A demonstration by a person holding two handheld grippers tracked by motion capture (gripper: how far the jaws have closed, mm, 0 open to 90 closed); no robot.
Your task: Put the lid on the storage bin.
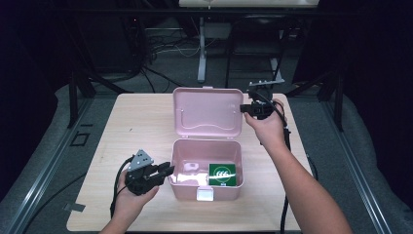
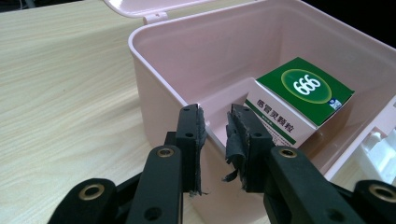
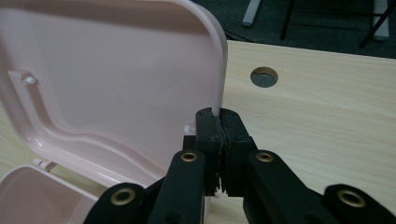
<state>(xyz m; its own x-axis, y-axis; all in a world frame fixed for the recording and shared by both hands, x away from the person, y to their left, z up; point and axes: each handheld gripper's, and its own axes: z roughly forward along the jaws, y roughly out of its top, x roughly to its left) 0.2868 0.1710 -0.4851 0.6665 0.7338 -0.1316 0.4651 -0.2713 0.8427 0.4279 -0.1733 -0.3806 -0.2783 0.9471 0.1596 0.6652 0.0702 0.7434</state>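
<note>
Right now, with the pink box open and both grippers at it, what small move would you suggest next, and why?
Probably swing the lid forward and down a little. The right gripper is shut on the lid's edge, the left gripper straddles the box wall with jaws open, as if to steady it, and the green carton already sits inside, so closing looks likely.

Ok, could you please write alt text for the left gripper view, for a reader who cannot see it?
The left tool, its two black jaws slightly apart, straddles the side wall of an open pale pink plastic box on a light wooden table. Inside the box a green and white cardboard packet marked 666 leans tilted.
</note>
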